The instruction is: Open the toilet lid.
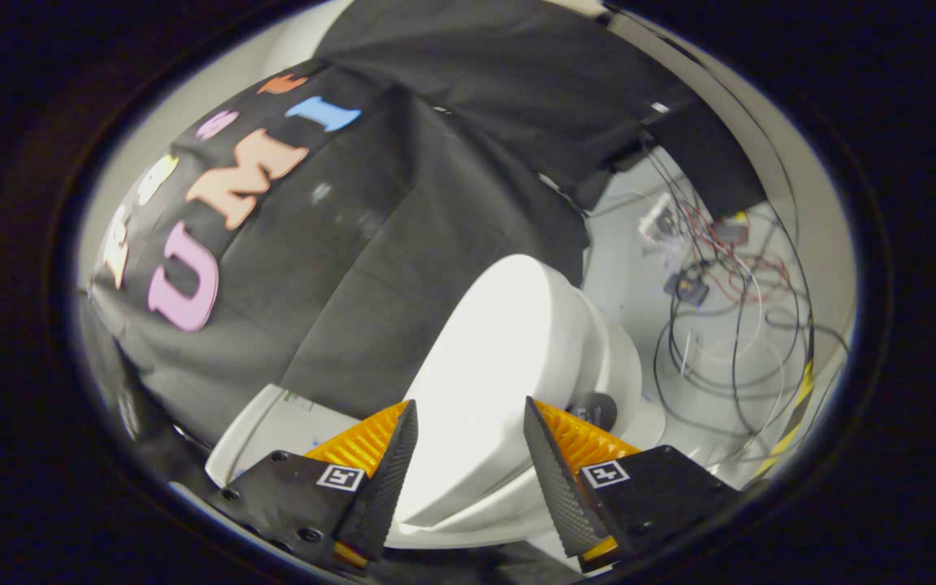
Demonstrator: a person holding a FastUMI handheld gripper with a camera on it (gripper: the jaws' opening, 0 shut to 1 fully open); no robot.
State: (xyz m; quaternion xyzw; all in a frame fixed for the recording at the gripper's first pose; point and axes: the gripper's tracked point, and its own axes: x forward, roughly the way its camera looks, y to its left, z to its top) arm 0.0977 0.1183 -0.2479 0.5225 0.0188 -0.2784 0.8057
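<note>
Right now the tongs (468, 479) are standing spread apart, their two fingers (383, 479) flanking the near edge of the white toilet lid (500, 357) without clearly pressing on it; whether either pad is touching the lid's rim I cannot tell. The lid is sitting between and just beyond the fingers, tilted in the view, its smooth top running away toward the black cloth wall (370, 268) behind it. Under the lid's near edge the toilet seat and bowl rim (476, 528) are showing as a thin white band curving between the fingertips. Beside the lid, toward the right finger, a dark round part (594, 406) is peeking out against the white bowl body (626, 374). To the left of the left finger a pale flat panel (273, 426) is lying close against the cloth. Beyond the toilet on the right, the light floor (639, 268) is lying open near the bowl, while farther off a tangle of black and red cables (728, 284) is spreading across it, with a yellow-and-black striped tape (793, 414) edging the floor.
</note>
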